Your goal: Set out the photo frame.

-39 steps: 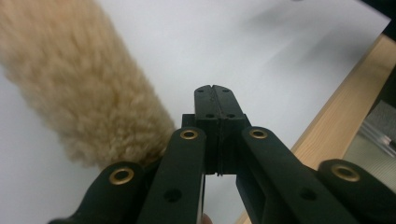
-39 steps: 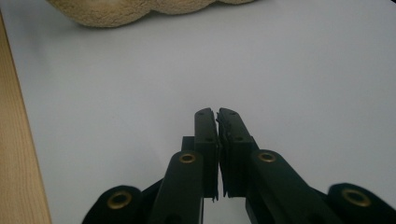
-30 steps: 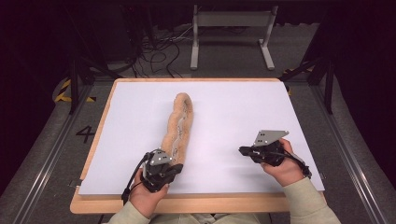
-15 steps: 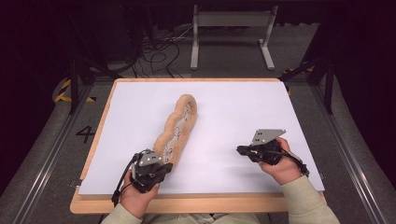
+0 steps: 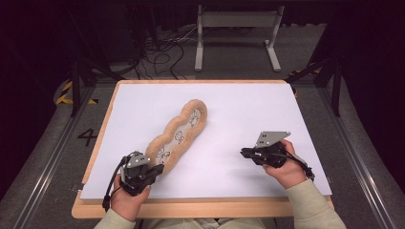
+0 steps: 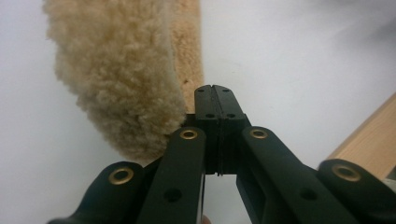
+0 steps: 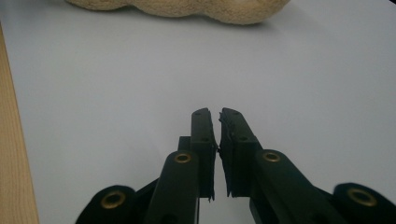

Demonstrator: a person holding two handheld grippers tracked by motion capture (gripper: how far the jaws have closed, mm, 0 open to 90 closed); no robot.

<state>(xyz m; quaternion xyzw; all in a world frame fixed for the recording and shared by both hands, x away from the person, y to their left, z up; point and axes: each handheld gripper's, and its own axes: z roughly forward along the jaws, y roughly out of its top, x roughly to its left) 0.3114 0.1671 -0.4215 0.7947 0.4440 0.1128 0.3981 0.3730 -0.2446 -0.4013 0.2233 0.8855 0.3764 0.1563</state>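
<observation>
Tan fleece, long lobed plush (image 5: 177,137), lies diagonal across the middle of the high view, from lower left up toward centre, on the white sheet (image 5: 239,109) over the wooden board (image 5: 200,210).

Left gripper (image 5: 154,170) sits at lower left of the high view, at the plush's near end. In the left gripper view its jaws are pressed together, no gap, with the fleece edge (image 6: 121,79) bulging right beside and behind the tips. Cannot tell whether any pile is actually pinched between them; at most it looks like a thin edge bite.

Right gripper (image 5: 244,152) is at lower right, well apart from the plush, over bare sheet. In the right gripper view (image 7: 218,116) its jaws are nearly closed, a sliver of gap, holding nothing.

Risks, my read:
- If the left has only a few fibres, any pull slips off or just tugs the pile.
- Dragging from one end swings the far end round and could ruck the sheet.
- Tips are low; pushing forward may snag the sheet.
- Right arrives near-closed, so it would shove the plush instead of gripping.
</observation>
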